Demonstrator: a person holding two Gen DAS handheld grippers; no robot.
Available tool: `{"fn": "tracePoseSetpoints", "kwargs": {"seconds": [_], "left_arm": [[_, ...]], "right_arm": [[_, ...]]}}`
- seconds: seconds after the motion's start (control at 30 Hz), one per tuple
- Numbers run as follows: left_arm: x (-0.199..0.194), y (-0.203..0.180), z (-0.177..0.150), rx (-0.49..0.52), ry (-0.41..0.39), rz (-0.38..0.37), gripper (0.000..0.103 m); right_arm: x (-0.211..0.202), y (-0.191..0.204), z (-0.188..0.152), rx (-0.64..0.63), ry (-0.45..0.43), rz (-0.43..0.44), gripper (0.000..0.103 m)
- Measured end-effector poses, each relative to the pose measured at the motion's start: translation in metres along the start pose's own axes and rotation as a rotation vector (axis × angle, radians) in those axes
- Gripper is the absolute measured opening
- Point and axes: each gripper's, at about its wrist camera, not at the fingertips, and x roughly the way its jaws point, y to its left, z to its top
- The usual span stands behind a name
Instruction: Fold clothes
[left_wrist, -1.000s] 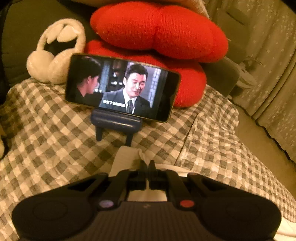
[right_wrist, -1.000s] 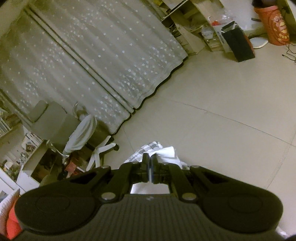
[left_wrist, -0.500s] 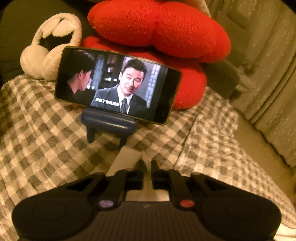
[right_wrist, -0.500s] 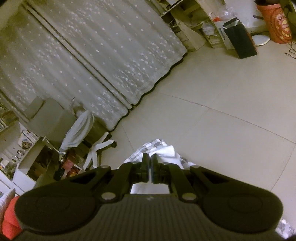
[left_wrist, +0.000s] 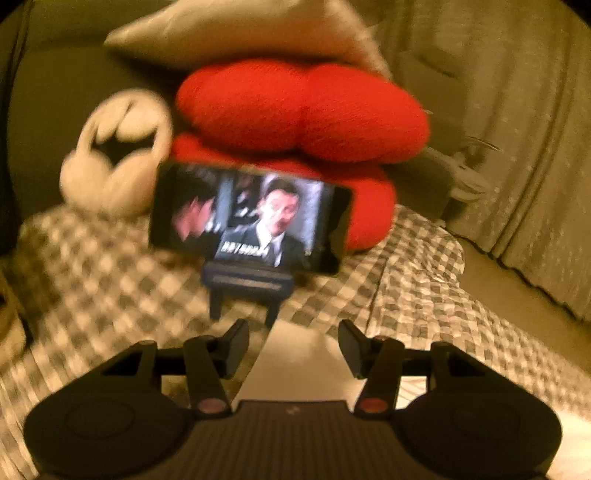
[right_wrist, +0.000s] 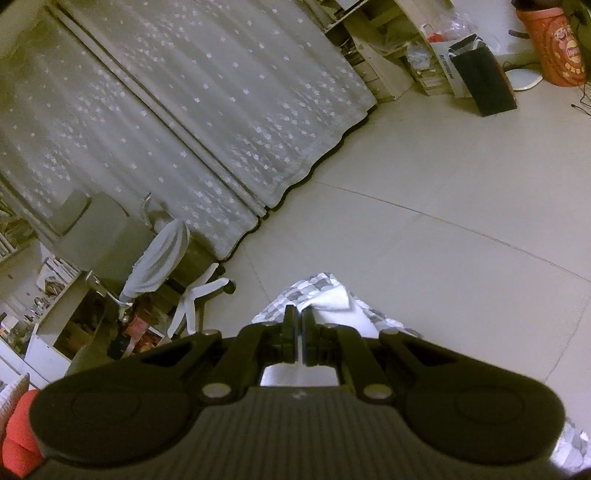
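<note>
A white garment (left_wrist: 295, 365) lies flat on the checked bedcover (left_wrist: 110, 295). My left gripper (left_wrist: 293, 332) hovers just over the garment's far edge. Its jaws are opening, and the cloth lies below the gap with neither pad touching it. In the right wrist view the same white garment (right_wrist: 328, 299) is bunched at the bed's corner. My right gripper (right_wrist: 298, 317) is shut, and a fold of that fabric runs up into its closed tips. This view is sharp, while the left one is blurred by motion.
A phone (left_wrist: 247, 218) playing a video stands on a dark stand (left_wrist: 247, 284) just beyond the garment. Behind it are a red cushion (left_wrist: 303, 110) and white fluffy earmuffs (left_wrist: 114, 162). Curtains (right_wrist: 184, 110), an office chair (right_wrist: 159, 254) and bare floor (right_wrist: 443, 221) lie past the bed corner.
My left gripper's jaws have parted and let go of the white cloth they pinched. That hand has drawn back, so the phone looks smaller. The right gripper stays shut, its view barely shifted.
</note>
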Motion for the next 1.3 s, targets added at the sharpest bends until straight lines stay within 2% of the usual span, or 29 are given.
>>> {"fn": "tracePoseSetpoints", "kwargs": {"seconds": [0.1, 0.2, 0.33, 0.5, 0.83, 0.97, 1.2, 1.27, 1.3], "left_arm": [[-0.007, -0.018, -0.010, 0.077, -0.002, -0.070, 0.059], [-0.008, -0.025, -0.022, 0.095, 0.008, -0.115, 0.059], [0.007, -0.017, -0.028, 0.055, 0.022, -0.079, 0.059], [0.018, 0.006, -0.032, -0.003, 0.038, -0.043, 0.059], [0.024, 0.009, -0.028, 0.005, 0.020, -0.009, 0.059], [0.027, 0.016, -0.029, -0.007, 0.031, 0.001, 0.059], [0.032, 0.017, -0.026, 0.000, 0.036, 0.011, 0.059], [0.033, 0.018, -0.024, -0.003, 0.037, 0.019, 0.059], [0.033, 0.019, -0.024, -0.006, 0.037, 0.018, 0.059]], "right_arm": [[-0.004, 0.000, 0.002, 0.014, -0.005, 0.013, 0.004], [-0.007, -0.001, 0.005, 0.029, -0.007, 0.027, 0.004], [-0.007, -0.002, 0.005, 0.026, -0.014, -0.003, 0.004], [0.005, -0.009, -0.003, -0.012, 0.017, -0.068, 0.004], [0.008, -0.004, 0.000, -0.027, 0.012, -0.046, 0.004], [0.012, -0.002, 0.000, -0.046, 0.007, -0.067, 0.004], [0.033, -0.009, -0.002, -0.006, 0.078, -0.096, 0.006], [0.032, -0.009, 0.000, -0.006, 0.092, -0.092, 0.013], [0.031, -0.008, 0.001, -0.025, 0.103, -0.093, 0.013]]}}
